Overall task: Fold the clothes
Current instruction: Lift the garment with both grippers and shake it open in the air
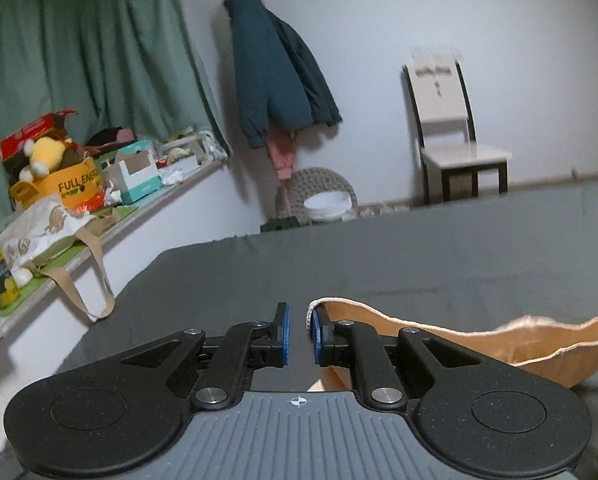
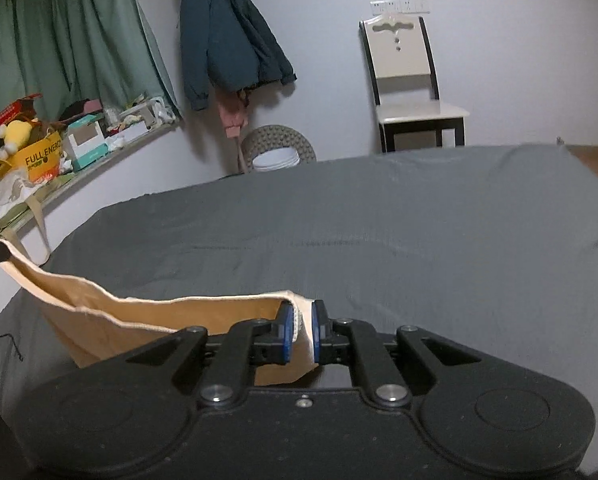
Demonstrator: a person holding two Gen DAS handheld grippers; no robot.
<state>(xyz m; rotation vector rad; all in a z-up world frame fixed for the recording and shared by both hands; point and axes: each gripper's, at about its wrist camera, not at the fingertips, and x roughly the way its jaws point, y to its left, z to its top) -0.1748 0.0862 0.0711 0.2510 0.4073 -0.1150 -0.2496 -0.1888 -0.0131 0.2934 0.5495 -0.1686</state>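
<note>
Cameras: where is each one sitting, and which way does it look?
Left wrist: sits on the left tool, looking along its fingers over the grey bed toward the chair; tan garment at its right finger.
Right wrist: sits on the right tool, facing likewise, gripping that garment's hem.
Both show the bed, chair, hanging jacket and green curtain.

Tan garment; plain grey bedsheet; blue-padded black tools

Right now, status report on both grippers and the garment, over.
Right gripper shut on tan cloth garment. Left gripper: cloth at one pad, grip unclear. Garment slung between them over grey bed sheet. Nothing in the way.
</note>
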